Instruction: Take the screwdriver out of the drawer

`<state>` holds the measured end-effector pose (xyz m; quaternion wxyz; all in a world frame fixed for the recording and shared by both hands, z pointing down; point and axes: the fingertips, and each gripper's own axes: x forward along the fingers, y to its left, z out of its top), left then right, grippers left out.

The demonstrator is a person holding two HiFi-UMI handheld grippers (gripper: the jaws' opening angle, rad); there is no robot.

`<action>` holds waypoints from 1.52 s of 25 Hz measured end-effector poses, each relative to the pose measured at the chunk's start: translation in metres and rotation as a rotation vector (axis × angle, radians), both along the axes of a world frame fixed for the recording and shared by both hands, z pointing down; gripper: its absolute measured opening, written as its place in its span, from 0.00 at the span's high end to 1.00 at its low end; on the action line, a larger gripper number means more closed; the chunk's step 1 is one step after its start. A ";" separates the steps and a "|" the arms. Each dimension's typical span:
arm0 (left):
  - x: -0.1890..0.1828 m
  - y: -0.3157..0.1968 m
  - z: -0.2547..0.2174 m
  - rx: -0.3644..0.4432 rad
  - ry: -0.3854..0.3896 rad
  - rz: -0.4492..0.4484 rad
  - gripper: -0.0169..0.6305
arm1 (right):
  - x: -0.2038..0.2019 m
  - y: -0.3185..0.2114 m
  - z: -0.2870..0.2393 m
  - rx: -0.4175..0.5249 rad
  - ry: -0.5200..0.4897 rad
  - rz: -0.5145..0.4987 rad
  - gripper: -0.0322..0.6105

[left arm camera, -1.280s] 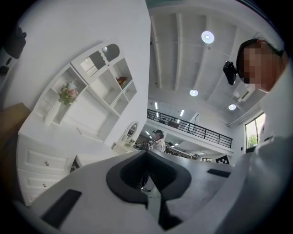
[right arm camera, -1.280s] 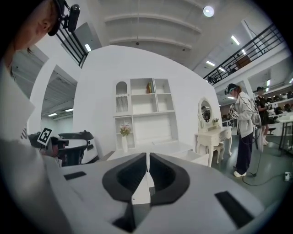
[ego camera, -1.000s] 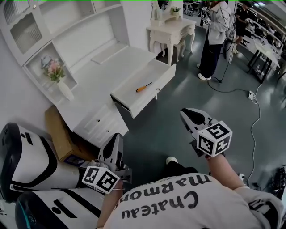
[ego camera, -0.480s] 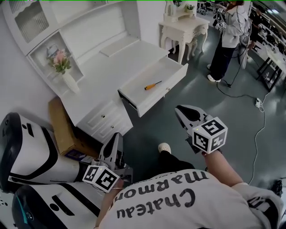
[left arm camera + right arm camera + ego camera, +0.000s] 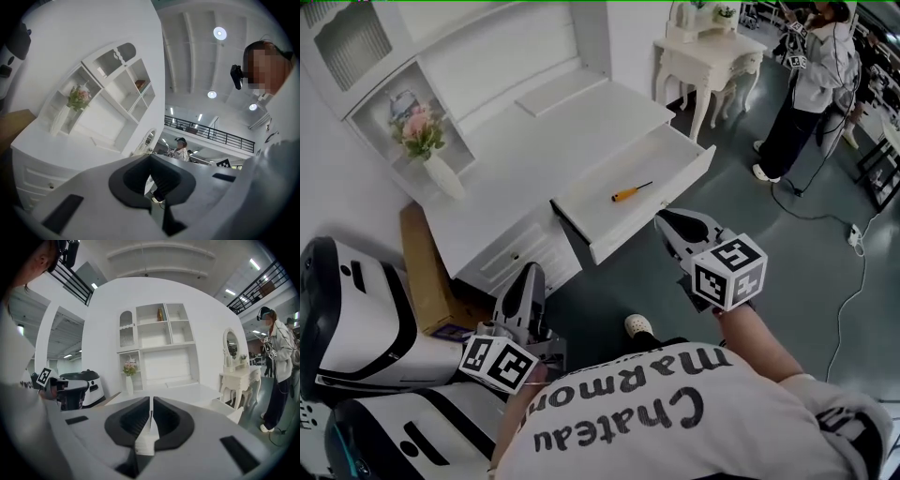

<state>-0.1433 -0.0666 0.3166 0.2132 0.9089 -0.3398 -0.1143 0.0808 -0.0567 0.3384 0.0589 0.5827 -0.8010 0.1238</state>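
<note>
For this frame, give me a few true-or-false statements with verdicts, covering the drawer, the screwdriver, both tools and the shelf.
1. The screwdriver lies inside the open drawer. True.
2. The right tool is shut on the screwdriver. False: its jaws are together and empty, short of the drawer.
3. The left tool has its jaws wide apart. False: they are together.
4. A vase stands in a shelf compartment. True.
</note>
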 end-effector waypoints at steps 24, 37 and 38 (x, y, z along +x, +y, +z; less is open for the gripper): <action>0.008 -0.143 0.056 -0.098 -0.132 -0.351 0.94 | 0.071 -0.223 0.141 -0.304 0.214 -0.322 0.89; -0.065 -0.114 0.077 -0.210 -0.182 -0.614 0.94 | 0.064 -0.250 0.289 -0.677 0.670 -0.736 0.88; -0.067 -0.114 0.079 -0.215 -0.182 -0.620 0.94 | 0.065 -0.253 0.295 -0.690 0.676 -0.741 0.87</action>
